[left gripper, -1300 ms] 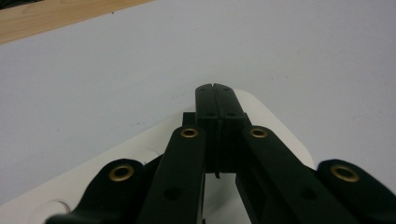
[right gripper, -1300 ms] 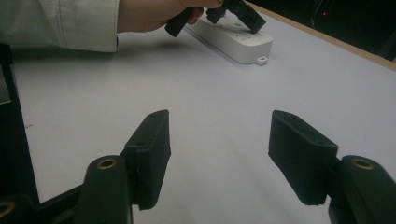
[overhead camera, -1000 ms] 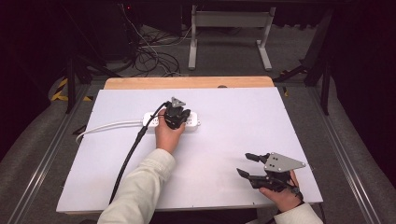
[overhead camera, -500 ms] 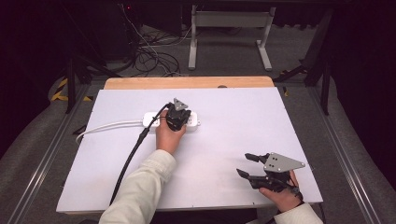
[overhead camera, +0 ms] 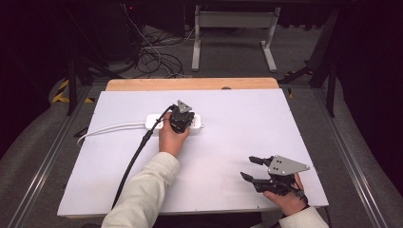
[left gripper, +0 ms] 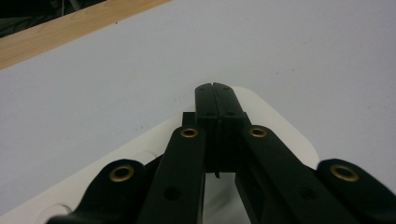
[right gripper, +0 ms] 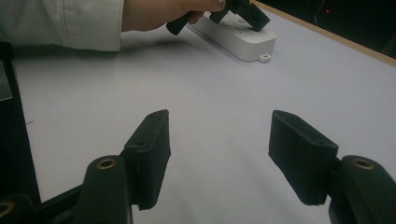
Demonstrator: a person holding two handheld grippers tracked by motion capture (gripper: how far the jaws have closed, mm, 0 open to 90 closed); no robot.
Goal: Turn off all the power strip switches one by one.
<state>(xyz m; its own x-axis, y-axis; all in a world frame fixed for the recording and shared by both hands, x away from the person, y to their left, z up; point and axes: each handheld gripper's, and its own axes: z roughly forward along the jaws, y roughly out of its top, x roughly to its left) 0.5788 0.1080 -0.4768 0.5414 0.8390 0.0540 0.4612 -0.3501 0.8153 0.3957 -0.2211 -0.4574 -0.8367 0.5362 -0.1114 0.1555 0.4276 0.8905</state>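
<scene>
White power strip (overhead camera: 174,122) lies flat on the white table top (overhead camera: 237,123), toward the far middle-left, long side running left-right, with its white cord (overhead camera: 109,129) trailing off to the left edge. Left gripper (overhead camera: 182,119) sits right on top of the strip near its right half, tipped forward and down; the person's left hand (overhead camera: 171,138) holds it from the near side, white sleeve (overhead camera: 142,194) coming up from the bottom edge. A black cable (overhead camera: 138,154) runs from that gripper back along the arm. In the left gripper view the 2 jaws are pressed tight together with no gap and nothing between them, the tips (left gripper: 214,100) over the rounded end of the power strip (left gripper: 280,135); whether they actually touch the plastic I can't tell. Right gripper (overhead camera: 252,168) is well apart from the strip, at the near right corner of the table, held low by the right hand (overhead camera: 285,197), pointing left, grey 3-cornered plate (overhead camera: 284,165) on top. Its jaws are spread wide, empty, bare table between the 2 pads (right gripper: 152,149). The right gripper view looks across the table at the power strip (right gripper: 238,35) far off, with the left hand (right gripper: 163,11) and the left gripper (right gripper: 243,11) on it. A strip of bare wood (overhead camera: 190,84) shows along the table's far edge.
</scene>
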